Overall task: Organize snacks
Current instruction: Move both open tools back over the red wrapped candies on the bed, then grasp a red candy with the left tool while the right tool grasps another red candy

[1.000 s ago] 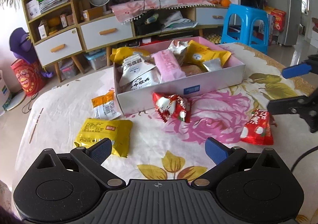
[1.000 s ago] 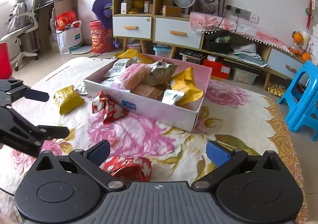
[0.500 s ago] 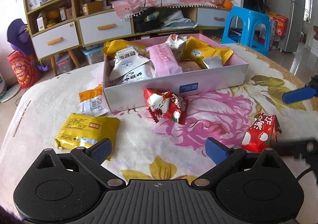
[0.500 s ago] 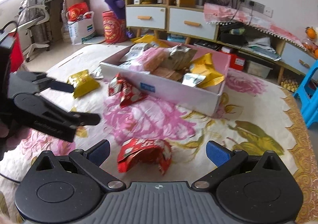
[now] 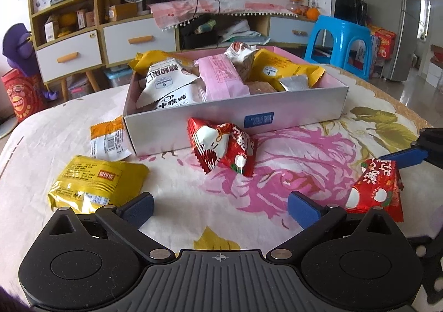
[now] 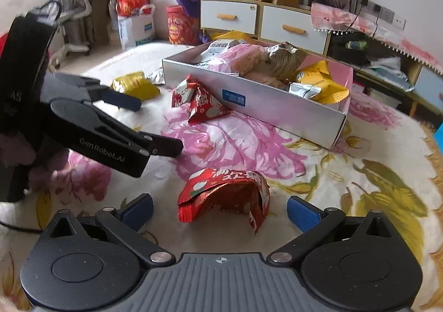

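Red and shiny, a snack pack (image 5: 223,150) lies on the flowery table (image 5: 290,146) right in front of the pink box (image 5: 235,118), seen from the left wrist. The box is full of snacks: a white pack (image 5: 166,87), a pink pack (image 5: 224,78) and a yellow pack (image 5: 279,68). A big yellow pack (image 5: 97,182) lies on the table at the left, near the left gripper (image 5: 220,205). An orange and white pack (image 5: 109,140) lies just beside the box's left corner. The left gripper's jaws are wide apart with nothing between them. A second red pack (image 5: 376,190) lies at the right, and one blue tip of the right gripper (image 5: 404,158) pokes in just above it.

From the right wrist, the second red pack (image 6: 224,193) lies bent on the table between the wide-apart jaws of the right gripper (image 6: 220,208). The pads are not touching it. The left gripper (image 6: 155,126) reaches in from the left, jaws apart, holding nothing. The first red pack (image 6: 199,101) leans by the box (image 6: 263,107). The yellow pack (image 6: 135,85) lies farther back at the left.
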Available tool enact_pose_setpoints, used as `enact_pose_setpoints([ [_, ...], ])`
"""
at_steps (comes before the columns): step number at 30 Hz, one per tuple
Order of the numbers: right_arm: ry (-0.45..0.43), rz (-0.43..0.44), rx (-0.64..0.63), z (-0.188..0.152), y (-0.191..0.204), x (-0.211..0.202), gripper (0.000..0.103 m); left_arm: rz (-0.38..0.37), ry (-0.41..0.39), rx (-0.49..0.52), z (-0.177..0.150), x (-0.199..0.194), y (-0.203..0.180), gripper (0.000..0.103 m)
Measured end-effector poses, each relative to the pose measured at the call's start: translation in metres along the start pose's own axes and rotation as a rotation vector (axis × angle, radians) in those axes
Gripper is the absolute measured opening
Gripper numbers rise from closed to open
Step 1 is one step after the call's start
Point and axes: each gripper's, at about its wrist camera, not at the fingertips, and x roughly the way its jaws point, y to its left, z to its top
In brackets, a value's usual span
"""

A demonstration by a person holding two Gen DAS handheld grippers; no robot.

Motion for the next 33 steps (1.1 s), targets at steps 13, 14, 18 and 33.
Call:
enact_pose_setpoints([
  [13, -0.030, 0.009, -0.028, 0.008, -0.003, 0.012, 0.095, -0.001, -0.006, -0.013, 0.017, 0.018, 0.002, 0.101],
  [14, -0.030, 0.010, -0.029, 0.008, -0.002, 0.012, 0.095, -0.002, -0.008, -0.019, 0.018, 0.019, 0.002, 0.101],
  [18, -0.029, 0.012, -0.029, 0.008, -0.003, 0.011, 0.095, -0.002, -0.020, -0.051, 0.023, 0.024, 0.003, 0.098],
  [33, -0.049, 0.063, -0.069, 0.006, 0.004, 0.001, 0.071, -0.028, -0.024, -0.143, 0.032, 0.021, 0.009, 0.040],
])
